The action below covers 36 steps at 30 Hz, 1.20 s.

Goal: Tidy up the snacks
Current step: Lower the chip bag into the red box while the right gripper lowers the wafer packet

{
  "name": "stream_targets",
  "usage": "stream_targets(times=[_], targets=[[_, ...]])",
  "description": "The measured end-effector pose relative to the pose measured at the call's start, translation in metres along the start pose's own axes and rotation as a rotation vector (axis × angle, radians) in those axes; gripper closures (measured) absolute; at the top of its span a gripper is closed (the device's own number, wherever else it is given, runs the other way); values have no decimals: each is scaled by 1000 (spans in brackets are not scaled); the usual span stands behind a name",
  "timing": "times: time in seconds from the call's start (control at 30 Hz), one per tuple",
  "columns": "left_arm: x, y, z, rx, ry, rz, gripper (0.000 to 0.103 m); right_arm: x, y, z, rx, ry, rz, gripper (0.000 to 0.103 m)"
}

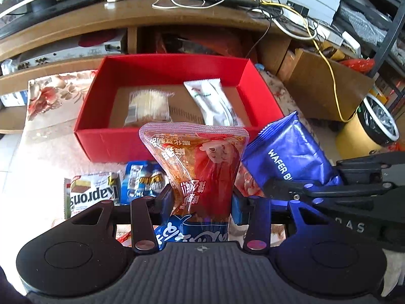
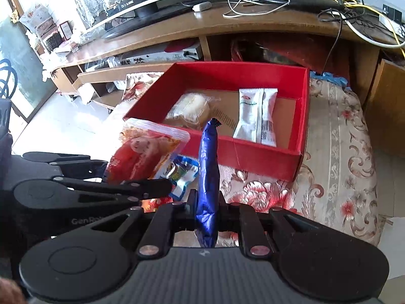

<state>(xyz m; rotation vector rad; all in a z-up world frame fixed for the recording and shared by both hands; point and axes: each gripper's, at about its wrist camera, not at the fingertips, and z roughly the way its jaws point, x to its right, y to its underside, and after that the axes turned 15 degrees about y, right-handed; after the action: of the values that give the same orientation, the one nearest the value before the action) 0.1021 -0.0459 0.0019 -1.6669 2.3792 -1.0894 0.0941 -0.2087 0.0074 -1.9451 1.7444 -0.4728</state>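
Observation:
My left gripper [image 1: 201,198] is shut on a red and orange snack pouch [image 1: 200,162], held upright just in front of the red box [image 1: 162,71]. To its right, my right gripper [image 2: 207,202] is shut on a blue wafer pack [image 2: 208,167], seen edge-on in the right wrist view and as a blue wafer pack [image 1: 291,152] in the left wrist view. The red box [image 2: 253,152] holds a clear-wrapped pale snack [image 1: 149,106] and a white sachet [image 1: 215,101]. Both held packs hang above the flowered cloth.
On the flowered cloth [image 2: 341,136] lie a white Kaprons pack [image 1: 92,193] and a blue and white packet [image 1: 144,181]. Behind the box stands a wooden TV bench [image 1: 141,12] with cables. A cardboard box [image 1: 321,81] and a yellow tub [image 1: 367,126] stand at the right.

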Motion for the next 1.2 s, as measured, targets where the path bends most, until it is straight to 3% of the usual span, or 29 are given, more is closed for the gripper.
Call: stream_targets(times=[0.6,1.2], targets=[[-4,-50,4,87,-16,-15,51,8,-51,5,72,40,50,89],[-28,-99,35,111,-50,-33,53,24,-103,51,77,39,91,89]])
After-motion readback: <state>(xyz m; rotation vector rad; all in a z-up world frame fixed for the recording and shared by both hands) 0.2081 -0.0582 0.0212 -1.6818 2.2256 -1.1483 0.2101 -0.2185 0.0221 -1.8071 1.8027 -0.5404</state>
